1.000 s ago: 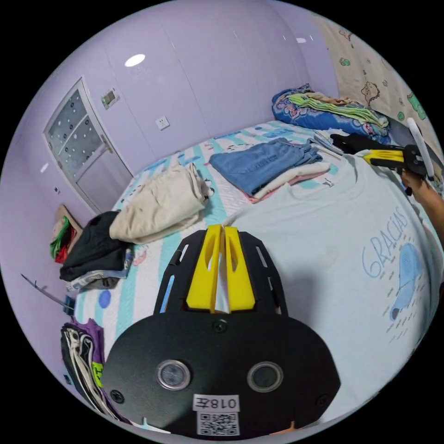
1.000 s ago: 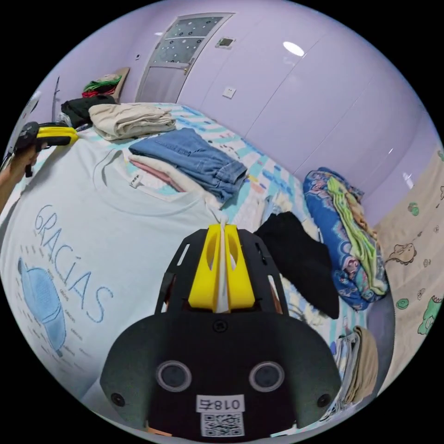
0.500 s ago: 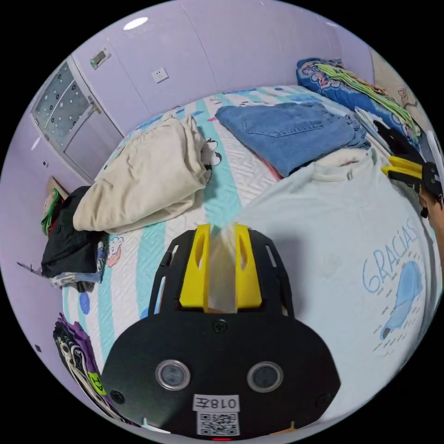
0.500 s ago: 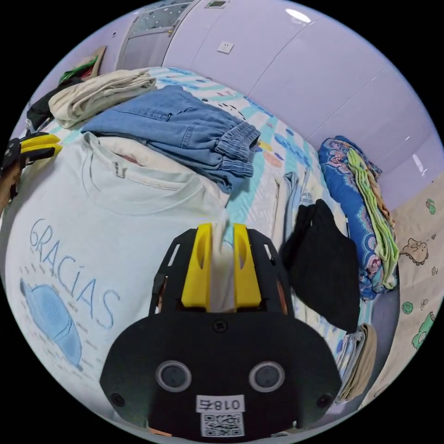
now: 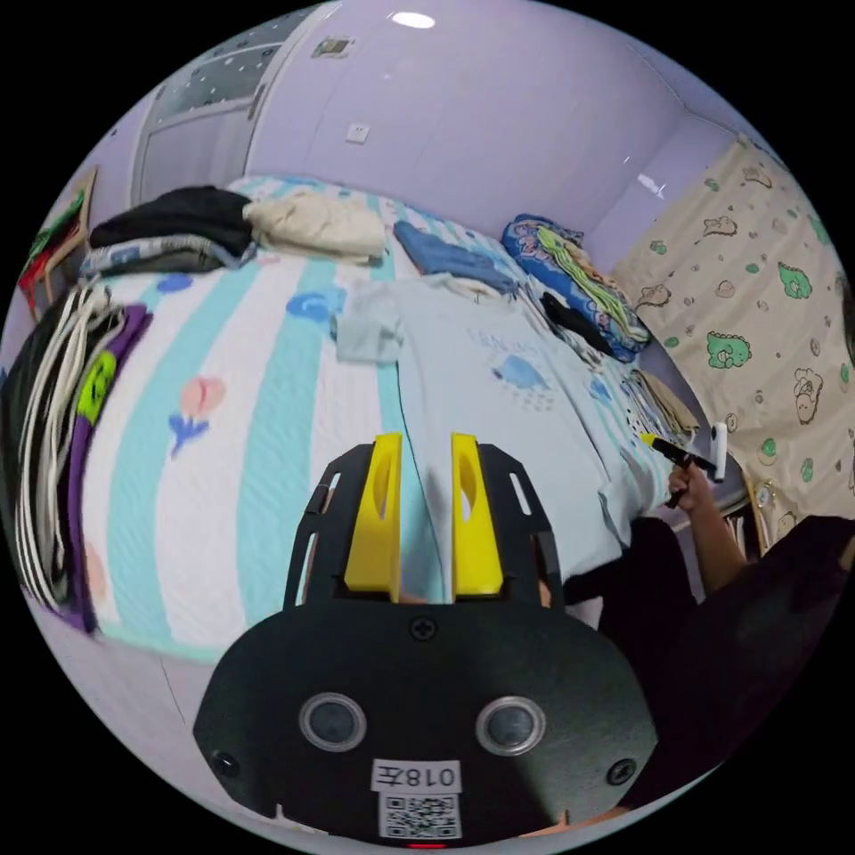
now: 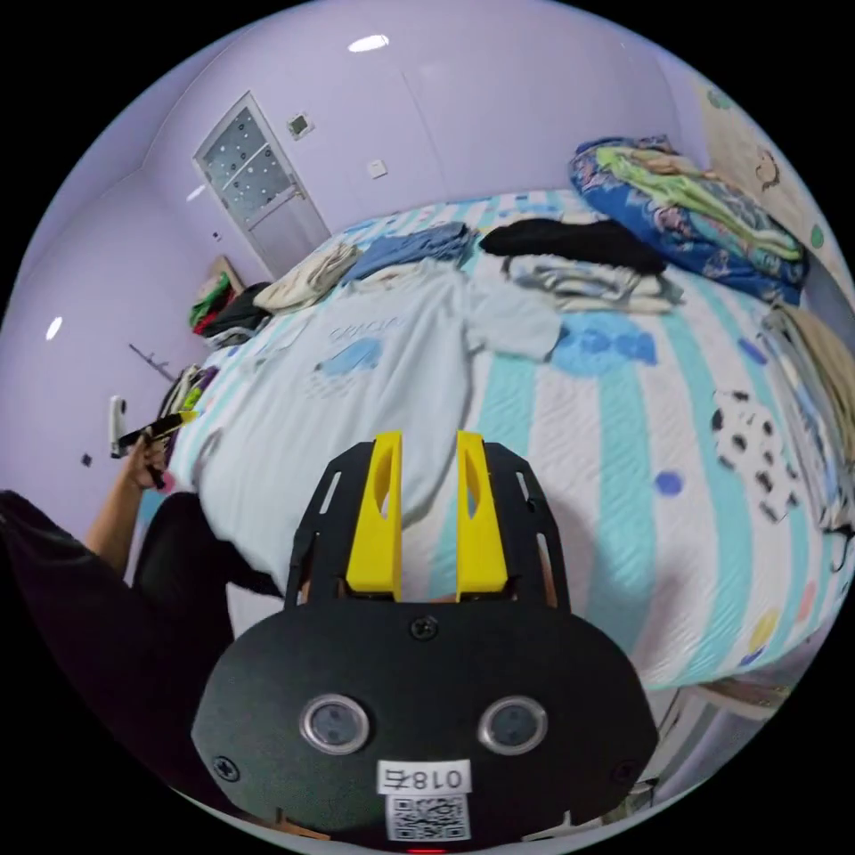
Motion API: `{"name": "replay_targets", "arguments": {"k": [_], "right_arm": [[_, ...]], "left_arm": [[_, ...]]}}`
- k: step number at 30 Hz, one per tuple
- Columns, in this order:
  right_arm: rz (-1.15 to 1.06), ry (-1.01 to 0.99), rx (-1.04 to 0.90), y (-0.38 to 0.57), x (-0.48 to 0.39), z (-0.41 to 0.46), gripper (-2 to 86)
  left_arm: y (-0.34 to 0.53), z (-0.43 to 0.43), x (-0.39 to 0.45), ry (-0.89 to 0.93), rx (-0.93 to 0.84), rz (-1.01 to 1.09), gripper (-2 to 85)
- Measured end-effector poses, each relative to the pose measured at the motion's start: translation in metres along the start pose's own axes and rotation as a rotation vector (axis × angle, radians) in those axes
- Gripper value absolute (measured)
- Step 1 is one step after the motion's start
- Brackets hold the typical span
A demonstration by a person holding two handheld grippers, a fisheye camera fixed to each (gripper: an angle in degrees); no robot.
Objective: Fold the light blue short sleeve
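Observation:
The light blue short-sleeve shirt (image 5: 485, 374) lies spread flat, print up, on the striped bed (image 5: 223, 419), its hem hanging over the near edge. The same shirt (image 6: 374, 374) runs away from me in the right gripper view. My left gripper (image 5: 425, 445) is open with nothing between its yellow jaws, held above the bed near the shirt's hem side. My right gripper (image 6: 425, 441) is open and empty too, over the shirt's lower edge. The other gripper (image 5: 681, 454) shows small at the right in a hand, and at the left (image 6: 147, 434) in the right gripper view.
Folded clothes ring the bed: a cream pile (image 5: 312, 223), blue jeans (image 5: 445, 254), a dark pile (image 5: 169, 218), a black garment (image 6: 579, 240), a patterned quilt (image 6: 695, 209). Dark clothes hang over the bed's left edge (image 5: 53, 427). A door (image 6: 254, 191) stands in the purple wall. A person in dark clothes (image 6: 80, 606) stands at the bed.
Both grippers have let go of the shirt's shoulders and opened, then pulled back to the bed's near edge. The shirt now lies flat on the bed.

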State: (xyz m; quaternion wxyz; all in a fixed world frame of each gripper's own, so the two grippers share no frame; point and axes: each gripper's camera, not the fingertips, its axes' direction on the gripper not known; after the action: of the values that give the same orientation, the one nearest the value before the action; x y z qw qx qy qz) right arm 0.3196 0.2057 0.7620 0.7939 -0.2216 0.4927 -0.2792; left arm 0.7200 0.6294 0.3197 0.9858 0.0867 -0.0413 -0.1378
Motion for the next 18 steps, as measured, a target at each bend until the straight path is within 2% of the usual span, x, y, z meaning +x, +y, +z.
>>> {"name": "replay_targets", "arguments": {"k": [5,12,17,18], "right_arm": [[-0.115,-0.100,-0.040,0.072,-0.074,0.013,10.7],[-0.427,0.111,-0.173,0.106,-0.161,0.068,12.6],[-0.413,0.264,-0.235,0.118,-0.155,0.105,10.1],[-0.383,0.257,-0.216,0.121,-0.151,0.103,5.4]], "left_arm": [[0.071,-0.020,0.018,0.003,-0.082,-0.104,9.8],[0.103,-0.022,0.024,-0.087,-0.200,-0.125,11.6],[0.127,-0.011,0.029,-0.074,-0.278,-0.182,12.7],[0.128,-0.009,0.031,-0.070,-0.289,-0.182,12.9]]}}
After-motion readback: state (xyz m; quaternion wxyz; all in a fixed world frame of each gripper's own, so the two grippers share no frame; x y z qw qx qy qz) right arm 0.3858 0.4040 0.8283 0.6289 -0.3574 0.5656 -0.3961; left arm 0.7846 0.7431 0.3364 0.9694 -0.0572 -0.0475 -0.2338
